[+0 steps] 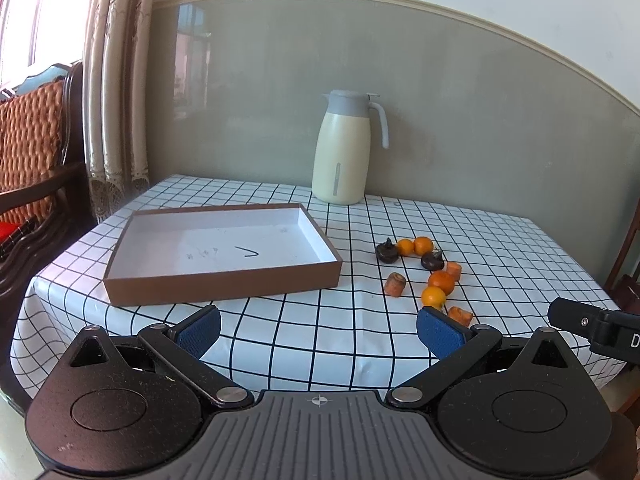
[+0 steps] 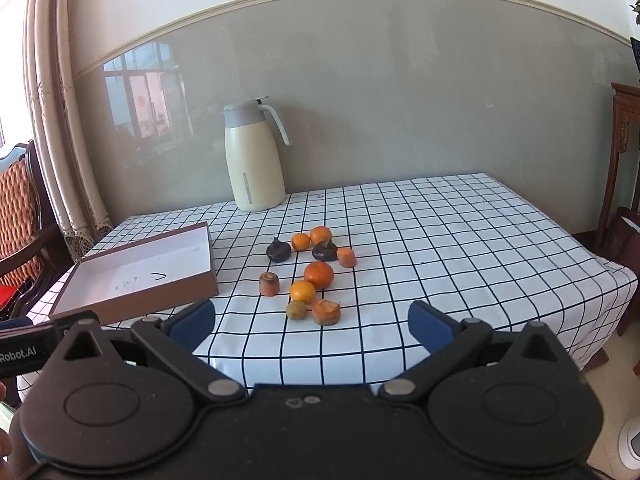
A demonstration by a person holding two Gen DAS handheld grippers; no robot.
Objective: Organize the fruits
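Nothing picked yet — left gripper (image 1: 318, 330) and right gripper (image 2: 312, 322) both hang wide and empty at the table's near edge. Fruits (image 2: 318, 274) lie scattered right of the empty box (image 1: 224, 254) — first grab looks next.

Four oranges (image 2: 319, 274), three carrot pieces (image 2: 269, 283)

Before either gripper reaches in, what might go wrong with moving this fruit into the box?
1. The fruit cluster is tight: the small brown fruit touches a carrot piece, so open fingers may knock neighbours.
2. The oranges are round and could roll on the tablecloth.
3. The box is shallow; dropped fruit might bounce out.
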